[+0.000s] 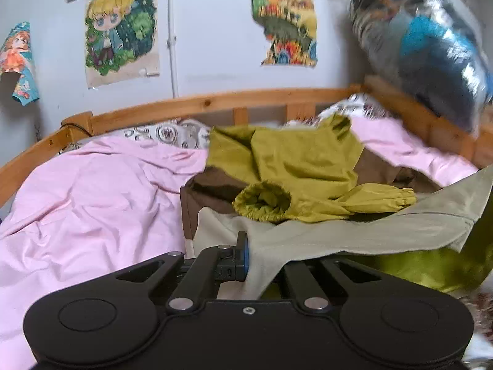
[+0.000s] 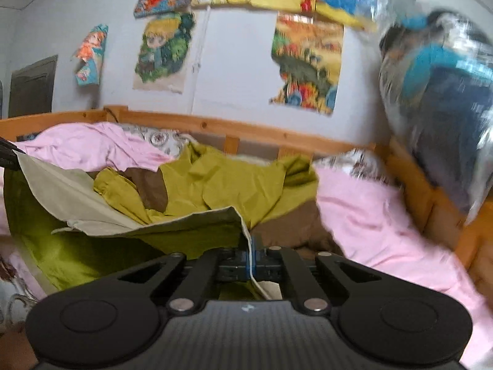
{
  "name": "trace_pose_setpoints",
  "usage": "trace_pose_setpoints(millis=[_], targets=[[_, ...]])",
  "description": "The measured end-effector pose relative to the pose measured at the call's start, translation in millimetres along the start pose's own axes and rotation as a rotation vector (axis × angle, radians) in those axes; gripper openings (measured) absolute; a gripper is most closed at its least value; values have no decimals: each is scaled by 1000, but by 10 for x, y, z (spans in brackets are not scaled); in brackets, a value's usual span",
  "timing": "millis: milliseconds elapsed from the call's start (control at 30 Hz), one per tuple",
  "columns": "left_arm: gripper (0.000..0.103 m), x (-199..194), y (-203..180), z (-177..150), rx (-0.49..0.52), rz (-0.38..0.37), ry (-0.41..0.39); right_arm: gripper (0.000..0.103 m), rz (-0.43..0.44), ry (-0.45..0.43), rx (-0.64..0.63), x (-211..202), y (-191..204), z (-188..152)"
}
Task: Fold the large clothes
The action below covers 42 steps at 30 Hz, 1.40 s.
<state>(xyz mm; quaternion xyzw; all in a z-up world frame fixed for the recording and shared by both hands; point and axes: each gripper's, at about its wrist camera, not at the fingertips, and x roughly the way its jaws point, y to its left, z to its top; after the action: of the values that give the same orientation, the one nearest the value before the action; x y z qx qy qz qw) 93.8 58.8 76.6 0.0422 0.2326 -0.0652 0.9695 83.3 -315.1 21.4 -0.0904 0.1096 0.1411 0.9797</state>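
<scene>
The left claw is clamped on the pale lining edge of the jacket, and the right claw pinches the same hem further along, so the edge hangs lifted between them. The rest of the olive-and-brown jacket lies rumpled on the bed, sleeve cuffs loose. It looks light, limp and probably slippery, though blur softens detail; seams and hem corners offer the surest hold.
</scene>
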Motion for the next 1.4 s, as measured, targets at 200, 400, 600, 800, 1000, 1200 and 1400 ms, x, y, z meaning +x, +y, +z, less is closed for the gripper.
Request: trace_pose_setpoints(millis=[200,400,600,800,1000,1200,1400], targets=[[0,-711,-51,-64,-56,-66,-51,1,-26,-56,-7,-735,54,197],[0,-1160,-90,6,-57,-96,-83,1,-45,-94,-82,-1226,199,449],[0,-984,10,267,-63,-91,-85,1,-36,-119,-116,-953,145,677],[0,-1003,-9,178,28,-150,-48,1,38,-50,-101,-883,-62,673],[4,-971,2,-223,35,-244,93,3,128,153,-216,-1051,2,382],[39,-913,181,-593,-18,-338,263,52,222,376,-218,-1153,-37,253],[76,-1037,450,-833,-72,-315,314,77,279,529,-40,-1122,-344,178]])
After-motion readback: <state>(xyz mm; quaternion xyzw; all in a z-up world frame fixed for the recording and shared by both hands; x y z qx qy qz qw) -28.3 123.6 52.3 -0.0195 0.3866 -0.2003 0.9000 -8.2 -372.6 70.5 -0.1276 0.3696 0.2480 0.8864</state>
